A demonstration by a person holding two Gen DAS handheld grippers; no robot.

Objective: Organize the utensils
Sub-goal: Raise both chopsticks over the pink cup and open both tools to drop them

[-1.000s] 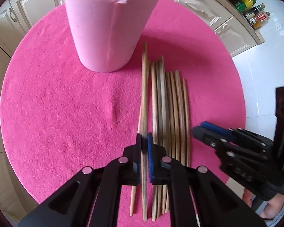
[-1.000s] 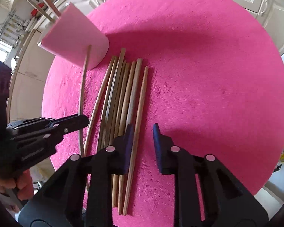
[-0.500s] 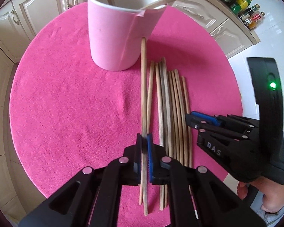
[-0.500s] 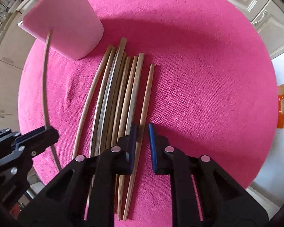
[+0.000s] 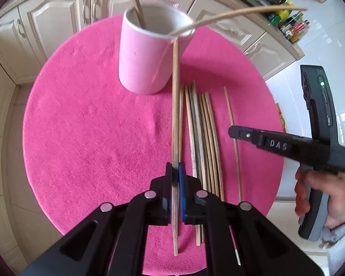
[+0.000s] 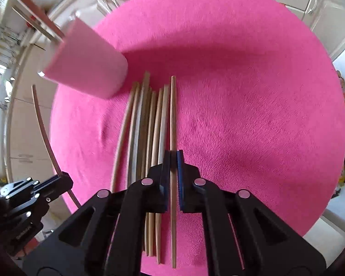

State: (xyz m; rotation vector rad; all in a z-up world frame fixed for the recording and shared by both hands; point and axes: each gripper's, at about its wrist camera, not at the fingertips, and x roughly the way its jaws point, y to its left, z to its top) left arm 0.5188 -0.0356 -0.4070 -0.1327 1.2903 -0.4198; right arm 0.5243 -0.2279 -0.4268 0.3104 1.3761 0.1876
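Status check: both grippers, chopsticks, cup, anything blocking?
Left gripper shut on one chopstick, lifted toward cup. Right gripper shut on outermost chopstick. Nothing blocking.

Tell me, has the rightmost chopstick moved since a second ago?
Yes. The rightmost chopstick now lies apart from the bundle, shifted right, and the right gripper is shut on it.

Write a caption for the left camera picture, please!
Left claw lifts one chopstick toward the pink cup.
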